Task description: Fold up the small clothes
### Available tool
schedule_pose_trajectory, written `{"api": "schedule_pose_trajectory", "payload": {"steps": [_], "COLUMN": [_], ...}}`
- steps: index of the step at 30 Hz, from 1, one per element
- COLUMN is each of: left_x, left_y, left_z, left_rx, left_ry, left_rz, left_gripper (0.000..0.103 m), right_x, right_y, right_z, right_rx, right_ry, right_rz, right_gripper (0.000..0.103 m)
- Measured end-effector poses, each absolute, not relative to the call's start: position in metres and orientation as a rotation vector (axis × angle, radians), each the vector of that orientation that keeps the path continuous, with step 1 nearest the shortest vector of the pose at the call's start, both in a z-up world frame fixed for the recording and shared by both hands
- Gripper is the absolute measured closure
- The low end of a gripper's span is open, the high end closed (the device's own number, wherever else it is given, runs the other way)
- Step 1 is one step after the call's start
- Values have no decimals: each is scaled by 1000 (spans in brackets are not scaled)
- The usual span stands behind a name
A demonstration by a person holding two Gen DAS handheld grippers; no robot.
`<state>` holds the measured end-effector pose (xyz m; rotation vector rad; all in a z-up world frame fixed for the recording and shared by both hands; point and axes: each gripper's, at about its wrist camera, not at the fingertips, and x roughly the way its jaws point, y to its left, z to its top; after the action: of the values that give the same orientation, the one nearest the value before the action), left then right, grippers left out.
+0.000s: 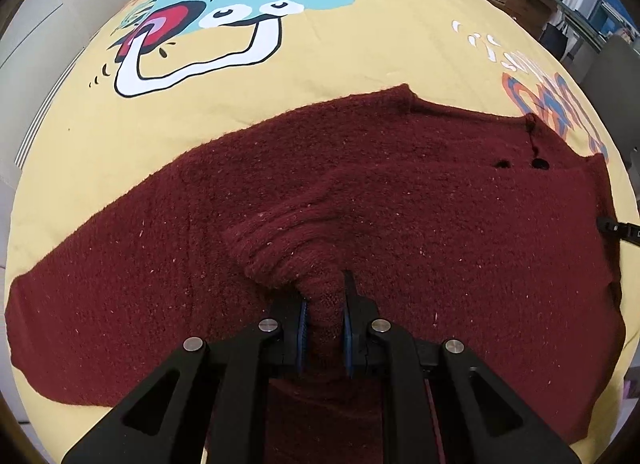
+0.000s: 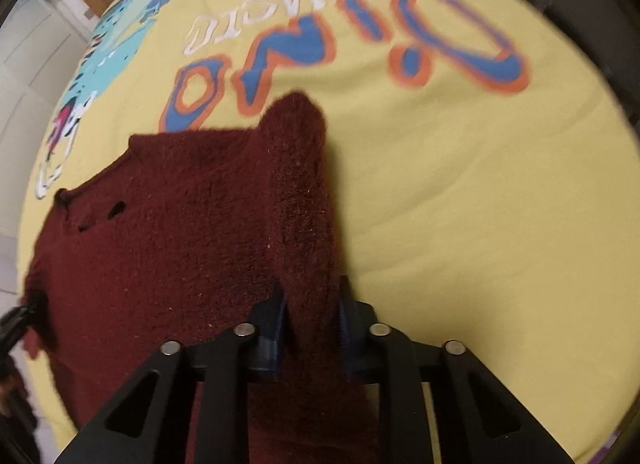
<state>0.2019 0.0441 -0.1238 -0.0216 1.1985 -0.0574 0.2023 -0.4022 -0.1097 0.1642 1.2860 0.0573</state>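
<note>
Dark red, fuzzy knit fabric: a small sweater [image 1: 400, 192] lies spread on a yellow printed bedsheet with a cartoon dinosaur and lettering [image 1: 360, 48]. The left gripper [image 1: 325, 320] pinches a bunched ridge of the knit between its blue pads. The right gripper [image 2: 310, 324] clamps a raised fold of the same sweater, its far end standing up over the sheet. The right wrist view is blurred; the lettering is hard to read. The sweater's near hem is hidden under both gripper frames. A dark object [image 1: 618, 229] is cut off at the left view's right edge. Open yellow sheet lies beyond the sweater's far and right edges.
</note>
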Motion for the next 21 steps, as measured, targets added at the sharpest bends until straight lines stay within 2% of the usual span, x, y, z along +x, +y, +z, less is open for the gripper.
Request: {"api": "schedule_pose_trajectory", "payload": {"steps": [7, 10, 11, 12, 13, 14, 16, 18, 19, 21], "left_x": [202, 202, 202, 202, 202, 201, 201, 200, 199, 197], "left_y": [45, 45, 45, 43, 43, 43, 47, 50, 51, 56], "left_z": [-137, -142, -142, -141, -141, -140, -138, -136, -133, -128], "left_rx": [-13, -6, 7, 31, 53, 63, 41, 38, 40, 25], "left_ry": [1226, 1219, 1214, 1211, 1208, 1207, 1219, 1222, 1214, 1204], "left_rz": [-19, 1, 4, 20, 37, 46, 50, 70, 79, 82], "left_gripper": [87, 82, 75, 69, 59, 57, 56, 41, 30, 23], "right_x": [199, 201, 201, 201, 201, 200, 197, 190, 187, 181], "right_y": [-405, -404, -402, -400, -398, -396, -397, -398, -397, -393], "right_z": [-129, -130, -129, -127, -126, -123, -118, -112, -107, -95], "right_rx": [179, 202, 175, 146, 121, 107, 110, 90, 75, 50], "right_ry": [1311, 1306, 1303, 1299, 1293, 1290, 1276, 1254, 1240, 1205], "right_rz": [30, 23, 14, 9, 4, 2, 2, -2, 3, 21], "right_gripper": [83, 76, 69, 56, 50, 43, 38, 21, 21, 21]}}
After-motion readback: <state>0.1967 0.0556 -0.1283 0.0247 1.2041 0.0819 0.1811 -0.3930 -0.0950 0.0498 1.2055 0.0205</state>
